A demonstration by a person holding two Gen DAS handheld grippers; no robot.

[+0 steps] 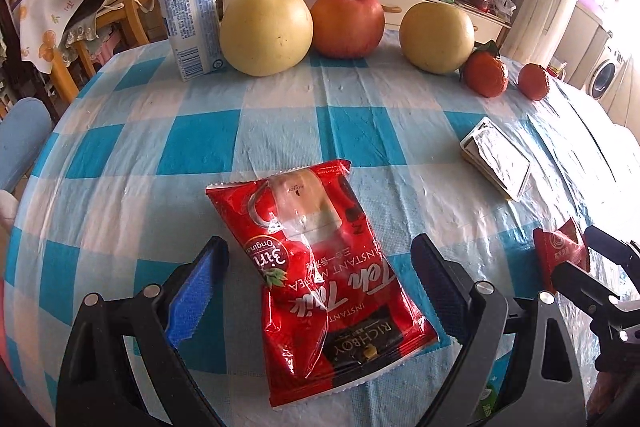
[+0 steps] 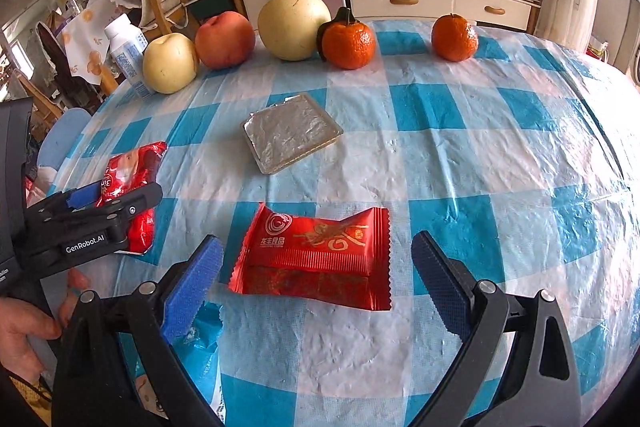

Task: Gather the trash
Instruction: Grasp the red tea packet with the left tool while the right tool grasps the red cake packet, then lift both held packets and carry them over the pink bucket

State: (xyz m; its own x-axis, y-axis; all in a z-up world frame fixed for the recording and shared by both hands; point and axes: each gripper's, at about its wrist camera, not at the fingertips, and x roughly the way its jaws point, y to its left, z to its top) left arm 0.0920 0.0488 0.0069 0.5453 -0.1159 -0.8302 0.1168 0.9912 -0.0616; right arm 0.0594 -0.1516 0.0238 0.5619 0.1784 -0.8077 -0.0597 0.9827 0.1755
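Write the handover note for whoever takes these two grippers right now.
Left gripper: open, straddling the tea packet, not gripping.
Right gripper: open, straddling the red wrapper, not gripping.
Foil tray lies mid-table, untouched.
Fruit and the bottle line the far edge.
Done: nothing collected yet.
Left: grab both packets, then the tray. No bin in view.

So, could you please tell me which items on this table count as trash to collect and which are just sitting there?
Trash:
- milk tea packet
- red snack wrapper
- foil tray

Lying about:
- two pears
- apple
- two tangerines
- white bottle
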